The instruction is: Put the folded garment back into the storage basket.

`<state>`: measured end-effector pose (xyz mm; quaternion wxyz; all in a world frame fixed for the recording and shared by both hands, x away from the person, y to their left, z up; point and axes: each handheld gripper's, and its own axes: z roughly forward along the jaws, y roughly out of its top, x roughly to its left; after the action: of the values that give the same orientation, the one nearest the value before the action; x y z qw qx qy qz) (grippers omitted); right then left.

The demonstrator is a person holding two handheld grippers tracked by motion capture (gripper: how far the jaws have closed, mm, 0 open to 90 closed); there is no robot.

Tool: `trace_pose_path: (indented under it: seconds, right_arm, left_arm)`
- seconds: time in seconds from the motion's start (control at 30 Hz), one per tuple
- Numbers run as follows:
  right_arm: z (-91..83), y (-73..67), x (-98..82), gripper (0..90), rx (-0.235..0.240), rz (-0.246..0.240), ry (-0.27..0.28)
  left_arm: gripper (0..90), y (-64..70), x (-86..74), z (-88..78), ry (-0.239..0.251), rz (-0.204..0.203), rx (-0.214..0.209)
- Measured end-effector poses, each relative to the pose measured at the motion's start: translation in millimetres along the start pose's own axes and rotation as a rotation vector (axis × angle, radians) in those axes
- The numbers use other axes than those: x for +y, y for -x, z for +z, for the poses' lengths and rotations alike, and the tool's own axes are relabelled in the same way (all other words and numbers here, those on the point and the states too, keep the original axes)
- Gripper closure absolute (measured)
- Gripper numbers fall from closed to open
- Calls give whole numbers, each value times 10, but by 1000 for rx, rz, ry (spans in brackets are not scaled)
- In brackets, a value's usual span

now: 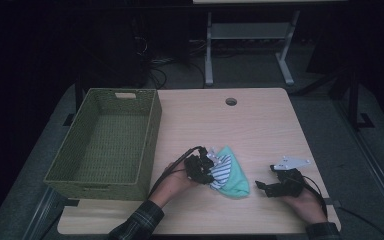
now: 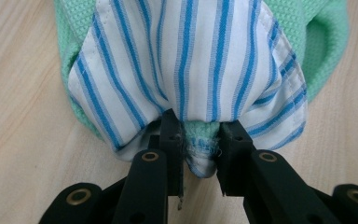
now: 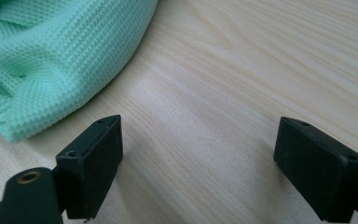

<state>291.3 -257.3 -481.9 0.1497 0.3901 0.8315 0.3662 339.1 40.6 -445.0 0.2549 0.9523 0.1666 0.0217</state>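
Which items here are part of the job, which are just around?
In play:
- left gripper, jaws pinching the cloth bundle
- striped cloth
- green knit cloth

Just around:
- right gripper, open, resting on the table
- woven basket, nothing in it
- grey frame behind the table

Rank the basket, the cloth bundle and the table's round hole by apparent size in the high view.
1. basket
2. cloth bundle
3. round hole
The hole lies farther from the camera, but the gaps are plain.
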Motion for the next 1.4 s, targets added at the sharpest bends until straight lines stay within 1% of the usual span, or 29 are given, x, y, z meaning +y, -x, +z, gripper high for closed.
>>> trace_pose_path:
  seconds: [0.1, 0.13, 0.17, 0.2, 0.23, 0.3, 0.33, 0.4, 0.5, 0.53, 0.6, 0.67, 0.73, 0.77, 0.87, 0.93, 0.97, 1.03, 1.07, 1.17, 1.23, 1.27, 1.4]
  right_arm:
    - [3, 2, 0, 142, -1, 2, 1]
    - [4, 2, 1, 142, -3, 5, 0]
    - [4, 2, 1, 141, -3, 5, 0]
    - [4, 2, 1, 141, -3, 5, 0]
    - [4, 2, 1, 140, -3, 6, -1]
    - [4, 2, 1, 140, -3, 6, 0]
    - [4, 2, 1, 140, -3, 6, 0]
    - [4, 2, 1, 140, -3, 6, 0]
    - [4, -2, 2, 139, -3, 12, 0]
    - [4, -2, 2, 139, -3, 12, 0]
    - [4, -2, 2, 138, -3, 13, 0]
    - [4, -2, 2, 137, -4, 15, 0]
    - [4, -2, 2, 137, -5, 15, -1]
    - [4, -2, 2, 137, -5, 15, 0]
    - [4, -2, 2, 137, -4, 14, 0]
    - [4, -2, 2, 136, -5, 15, 0]
    - [4, -2, 2, 136, -4, 15, 0]
    - [4, -2, 2, 137, -5, 16, -1]
    - [4, -3, 3, 136, -5, 18, -1]
    - [3, -1, 3, 136, -6, 17, -3]
    - [4, -2, 2, 136, -6, 18, -1]
    - [4, -2, 3, 136, -6, 18, -1]
    - [4, -2, 3, 136, -6, 19, -1]
  left_arm:
    - [748, -10, -1, -48, 14, -9, -14]
    - [748, -15, 2, -76, 15, -12, -27]
    - [748, -20, 6, -105, 22, -11, -30]
    - [748, -18, 11, -136, 28, -21, -30]
    - [748, -24, 18, -180, 33, -19, -30]
    - [747, -27, 27, -237, 45, -29, -24]
    - [747, -36, 33, -279, 38, -20, -22]
    - [747, -44, 44, -362, 45, -17, -10]
    - [747, -53, 61, -472, 49, -14, -4]
    - [747, -49, 68, -506, 56, -23, -5]
    - [747, -55, 85, -584, 53, -16, 2]
    - [747, -59, 106, -677, 65, -15, 7]
    - [747, -62, 115, -732, 72, -19, 8]
    - [747, -72, 122, -770, 72, -11, 9]
    - [746, -96, 134, -861, 87, -27, 14]
    - [746, -123, 142, -933, 82, -19, 25]
    - [746, -129, 144, -966, 95, -32, 26]
    - [746, -158, 148, -1051, 98, -25, 25]
    - [746, -163, 148, -1085, 111, -35, 24]
    - [746, -196, 142, -1194, 127, -38, 26]
    - [746, -217, 135, -1260, 133, -48, 31]
    - [746, -233, 129, -1298, 131, -44, 35]
    - [745, -278, 94, -1457, 139, -56, 50]
